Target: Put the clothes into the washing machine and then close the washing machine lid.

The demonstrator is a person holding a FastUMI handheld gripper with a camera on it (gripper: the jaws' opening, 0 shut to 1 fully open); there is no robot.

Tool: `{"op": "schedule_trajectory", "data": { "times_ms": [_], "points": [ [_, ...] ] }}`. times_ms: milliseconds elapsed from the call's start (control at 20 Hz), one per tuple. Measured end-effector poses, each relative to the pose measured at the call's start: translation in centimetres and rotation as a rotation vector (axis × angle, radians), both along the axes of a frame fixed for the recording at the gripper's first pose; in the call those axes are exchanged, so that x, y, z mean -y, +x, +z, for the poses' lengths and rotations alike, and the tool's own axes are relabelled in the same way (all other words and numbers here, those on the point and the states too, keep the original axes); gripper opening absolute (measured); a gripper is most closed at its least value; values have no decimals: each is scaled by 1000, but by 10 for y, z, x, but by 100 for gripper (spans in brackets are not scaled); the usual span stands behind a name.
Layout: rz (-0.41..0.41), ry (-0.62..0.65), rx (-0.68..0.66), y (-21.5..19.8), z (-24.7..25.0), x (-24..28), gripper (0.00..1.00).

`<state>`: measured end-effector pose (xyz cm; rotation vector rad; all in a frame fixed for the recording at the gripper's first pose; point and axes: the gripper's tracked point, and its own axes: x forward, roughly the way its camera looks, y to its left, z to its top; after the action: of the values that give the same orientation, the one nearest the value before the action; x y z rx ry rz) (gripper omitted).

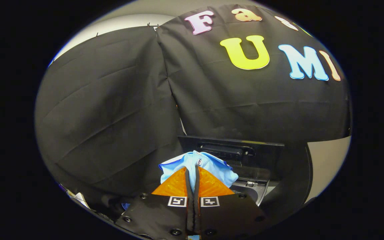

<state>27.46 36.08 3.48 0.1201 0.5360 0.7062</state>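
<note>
While pinched between the fingers, the light-blue garment is carried by the tool.
The fingers press together on the cloth, which bunches at their tips; the washing machine's raised lid stands just beyond.

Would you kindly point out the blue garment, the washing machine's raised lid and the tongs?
blue garment (pixel 212 166): gripper view, on its bunched cloth just past the tips.
washing machine lid (pixel 265 156): gripper view, on its dark inner face.
tongs (pixel 192 171): gripper view, midway between the tips, shut on the garment.
</note>
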Motion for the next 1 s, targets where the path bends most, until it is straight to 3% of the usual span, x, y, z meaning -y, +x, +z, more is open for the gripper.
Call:
{"op": "schedule_trajectory", "data": {
  "times_ms": [1000],
  "points": [
    [-141, -149, -49, 18, -116, -27, 1]
  ]
}}
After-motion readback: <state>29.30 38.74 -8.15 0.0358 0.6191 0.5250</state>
